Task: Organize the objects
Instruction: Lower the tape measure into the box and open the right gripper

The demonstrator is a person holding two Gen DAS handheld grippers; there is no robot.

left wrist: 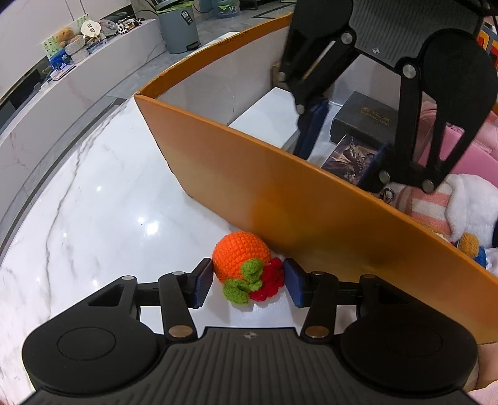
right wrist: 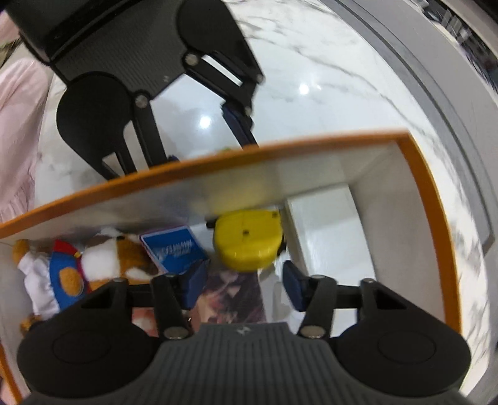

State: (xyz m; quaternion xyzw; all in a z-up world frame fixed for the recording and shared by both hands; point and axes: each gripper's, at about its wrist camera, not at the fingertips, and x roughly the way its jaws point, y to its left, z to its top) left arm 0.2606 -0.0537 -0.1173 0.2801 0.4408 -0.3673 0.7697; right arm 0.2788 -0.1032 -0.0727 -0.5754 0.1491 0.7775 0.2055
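A crocheted orange (left wrist: 239, 258) with green leaves and a red flower lies on the marble table, close against the outer wall of the orange box (left wrist: 280, 193). My left gripper (left wrist: 247, 280) has its blue pads touching both sides of it. My right gripper (right wrist: 246, 283) hangs open inside the box (right wrist: 218, 155) with nothing between its fingers. A yellow tape measure (right wrist: 249, 240) lies just ahead of it. From the left wrist view the right gripper (left wrist: 342, 155) reaches down over a picture card (left wrist: 351, 155).
The box holds a white box (right wrist: 323, 224), a dark box (left wrist: 364, 118), a blue card pack (right wrist: 174, 249), plush toys (right wrist: 105, 255) and pink items (left wrist: 476, 146). A grey bin (left wrist: 179, 28) and a counter with small ornaments (left wrist: 74, 40) stand beyond the table (left wrist: 93, 202).
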